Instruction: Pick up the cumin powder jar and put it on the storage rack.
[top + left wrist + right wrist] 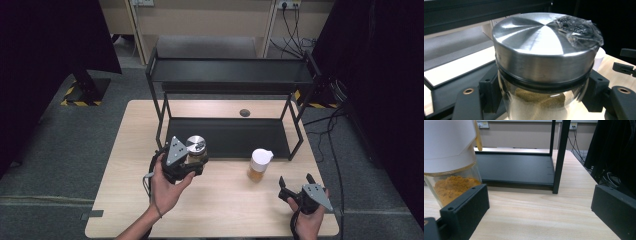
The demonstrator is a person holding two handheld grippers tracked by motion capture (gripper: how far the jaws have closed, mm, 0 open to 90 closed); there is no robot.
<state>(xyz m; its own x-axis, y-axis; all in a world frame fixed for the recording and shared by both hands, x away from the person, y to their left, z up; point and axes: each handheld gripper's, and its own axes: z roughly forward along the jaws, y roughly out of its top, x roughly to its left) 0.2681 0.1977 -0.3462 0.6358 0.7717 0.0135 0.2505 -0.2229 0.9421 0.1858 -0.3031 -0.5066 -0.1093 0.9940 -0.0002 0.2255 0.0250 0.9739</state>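
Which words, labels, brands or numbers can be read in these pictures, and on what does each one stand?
None can be read.
Metal-lid jar: the crumpled clear film on its lid shows dark marks, too blurred to read.
White-lid jar: no label in sight.
Rack: no text in sight.
Floor tape: yellow and black stripes, no words.

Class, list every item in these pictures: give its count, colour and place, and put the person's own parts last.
Table: one, light wood, centre.
Two-tier shelf rack: one, black, back of the table.
Steel-lidded glass jar: one, brownish powder inside, front of the rack, between the left gripper's jaws.
White-lidded spice jar: one, orange powder, right of centre.
Left gripper: black, shut on the steel-lidded jar.
Right gripper: black, open, near the front right edge.
Hands: two.
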